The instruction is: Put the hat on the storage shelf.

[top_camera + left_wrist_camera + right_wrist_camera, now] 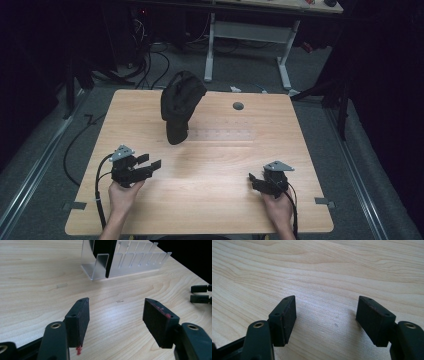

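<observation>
The high view is fixed above the person's side of the light wooden rectangular worktop (210,200) and faces forward and down, far enough to take in the whole top, the grey floor and a white-framed desk (247,35) beyond. The left gripper view rides low over the wood, close to the surface, and looks along its own two black padded fingers (80,320) towards the clear ribbed plastic rack (130,262) carrying a black cloth item (180,102); the high view shares that rack and cloth. The right gripper view sits nearer still, angled down along its black fingers (284,320) at bare wood grain.
</observation>
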The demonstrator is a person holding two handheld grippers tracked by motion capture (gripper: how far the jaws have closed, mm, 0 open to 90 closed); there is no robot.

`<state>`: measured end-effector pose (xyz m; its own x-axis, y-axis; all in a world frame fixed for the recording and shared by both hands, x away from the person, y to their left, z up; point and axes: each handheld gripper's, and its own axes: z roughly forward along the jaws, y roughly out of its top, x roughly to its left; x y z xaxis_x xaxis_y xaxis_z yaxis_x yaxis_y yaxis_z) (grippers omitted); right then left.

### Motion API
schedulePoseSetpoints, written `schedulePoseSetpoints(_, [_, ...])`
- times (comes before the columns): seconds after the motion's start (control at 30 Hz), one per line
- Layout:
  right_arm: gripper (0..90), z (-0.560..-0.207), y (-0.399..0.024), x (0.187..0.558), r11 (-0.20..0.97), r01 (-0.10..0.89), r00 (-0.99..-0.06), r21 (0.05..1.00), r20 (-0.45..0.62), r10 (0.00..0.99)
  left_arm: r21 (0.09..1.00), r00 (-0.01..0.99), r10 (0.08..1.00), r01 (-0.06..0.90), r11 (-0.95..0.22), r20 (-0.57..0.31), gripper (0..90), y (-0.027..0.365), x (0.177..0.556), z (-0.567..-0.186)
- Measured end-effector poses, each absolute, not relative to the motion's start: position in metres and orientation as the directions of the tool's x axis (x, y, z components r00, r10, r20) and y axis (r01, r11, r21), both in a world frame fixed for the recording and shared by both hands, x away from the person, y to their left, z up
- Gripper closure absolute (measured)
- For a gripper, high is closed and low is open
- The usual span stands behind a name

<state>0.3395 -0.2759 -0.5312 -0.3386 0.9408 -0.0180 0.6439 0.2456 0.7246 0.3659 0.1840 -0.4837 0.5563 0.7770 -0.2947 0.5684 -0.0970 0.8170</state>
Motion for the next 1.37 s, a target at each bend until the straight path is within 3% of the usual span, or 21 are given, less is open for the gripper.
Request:
schedulePoseSetpoints(0.4, [32.6,-0.531,-0.276,0.339,0.245,0.644,-0.338,0.725,-0.018,0.941,0.799,0.544,0.799,0.585,-0.140,-0.258,37.4,0.177,0.360,-0.501])
schedulePoseSetpoints(1.07, [32.6,-0.531,-0.276,0.339,0.246,0.644,-0.339,0.724,-0.018,0.941,0.741,0.539,0.842,0.571,-0.354,-0.012,31.2,0.151,0.359,-0.535])
schedulePoseSetpoints(1.37, [32.6,-0.531,-0.276,0.339,0.245,0.644,-0.337,0.724,-0.018,0.941,0.740,0.533,0.846,0.575,-0.349,-0.016,25.1,0.150,0.358,-0.536])
